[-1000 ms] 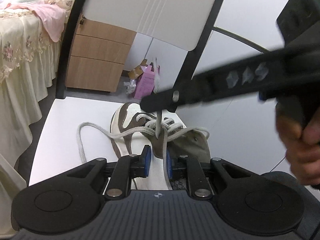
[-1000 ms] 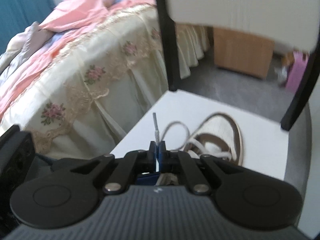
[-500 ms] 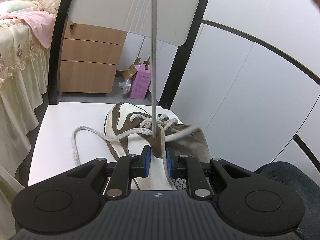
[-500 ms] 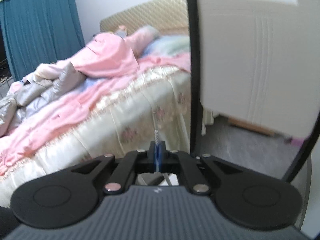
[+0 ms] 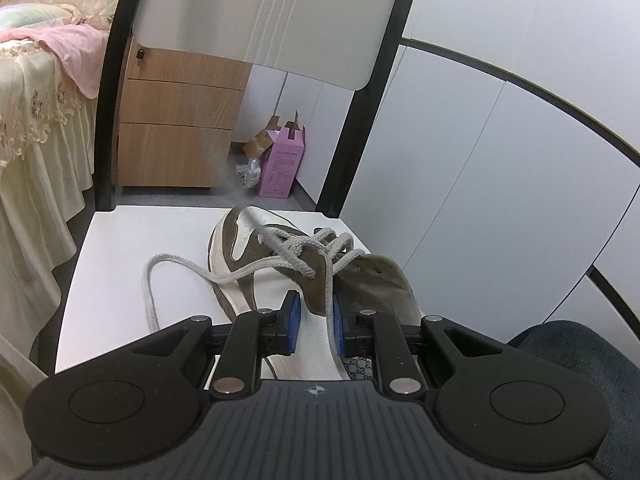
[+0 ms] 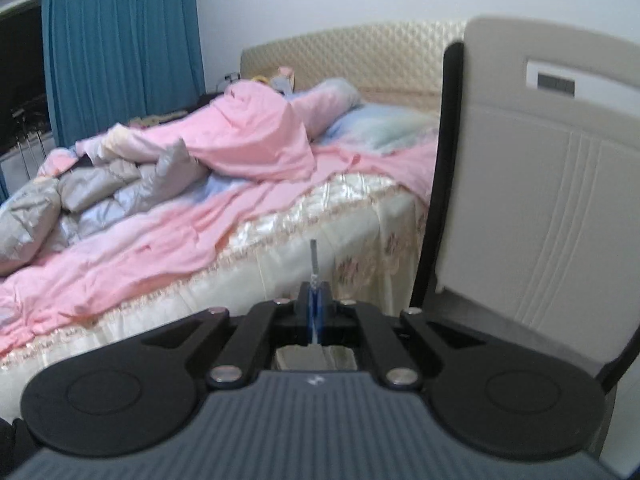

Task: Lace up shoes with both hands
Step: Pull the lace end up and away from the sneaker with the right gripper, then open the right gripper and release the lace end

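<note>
1. Here, the brown-and-white shoe [image 5: 256, 264] is lying on a white chair seat [image 5: 120, 248].
2. The left gripper [image 5: 314, 318] is clamping the shoe's collar.
3. The right gripper [image 6: 314, 304], away from the shoe, is pinching the lace tip [image 6: 314, 256].
4. No writing is reading clearly.

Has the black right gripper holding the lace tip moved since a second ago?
Yes. The right gripper rose: the white chair seat left its view, and the chair's backrest and bed now fill it.
</note>
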Tool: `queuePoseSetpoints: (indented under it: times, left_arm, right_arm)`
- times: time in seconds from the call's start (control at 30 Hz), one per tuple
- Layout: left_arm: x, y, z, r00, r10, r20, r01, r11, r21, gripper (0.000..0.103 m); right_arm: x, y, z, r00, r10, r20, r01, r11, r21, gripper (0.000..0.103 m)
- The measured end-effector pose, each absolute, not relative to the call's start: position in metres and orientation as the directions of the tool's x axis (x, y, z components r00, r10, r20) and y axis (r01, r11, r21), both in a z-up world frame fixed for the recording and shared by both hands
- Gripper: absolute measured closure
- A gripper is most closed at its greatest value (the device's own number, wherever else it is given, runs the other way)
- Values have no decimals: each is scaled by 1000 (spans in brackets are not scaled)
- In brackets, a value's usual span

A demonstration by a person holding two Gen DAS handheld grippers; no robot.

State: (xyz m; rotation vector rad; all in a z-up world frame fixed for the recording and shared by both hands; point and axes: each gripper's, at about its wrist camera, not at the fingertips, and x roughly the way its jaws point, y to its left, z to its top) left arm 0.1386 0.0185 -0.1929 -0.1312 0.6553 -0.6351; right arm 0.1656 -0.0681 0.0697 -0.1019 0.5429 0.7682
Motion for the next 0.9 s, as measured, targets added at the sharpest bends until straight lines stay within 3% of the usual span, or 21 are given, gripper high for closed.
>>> queuePoseSetpoints:
  times: [0.27,0.33,0.57,0.77,0.9]
  left_arm:
    - [138,22,-193,608,-592,-529,483,805,-345,83]
    - [139,23,-193,606,-590,-534,475,806,-353,83]
    - [135,25,-193,603,-595,-531,466,804,-370,81]
    - [112,46,-185,619,-600,-506,448,799,-400,81]
    - [102,59,-180,651,-590,-478,388,800,-457,66]
  right_arm:
    - [168,-73,37,530,602,-597,-654,738,164,94]
    - [164,-80,32,537,587,-606,-635,754,169,47]
    - [153,-118,13,559,602,-571,-583,775,246,47]
    - [149,-170,-59,626,488,-609,-356,873,334,48]
    - [145,-197,-109,621,460,-634,-185,873,452,54]
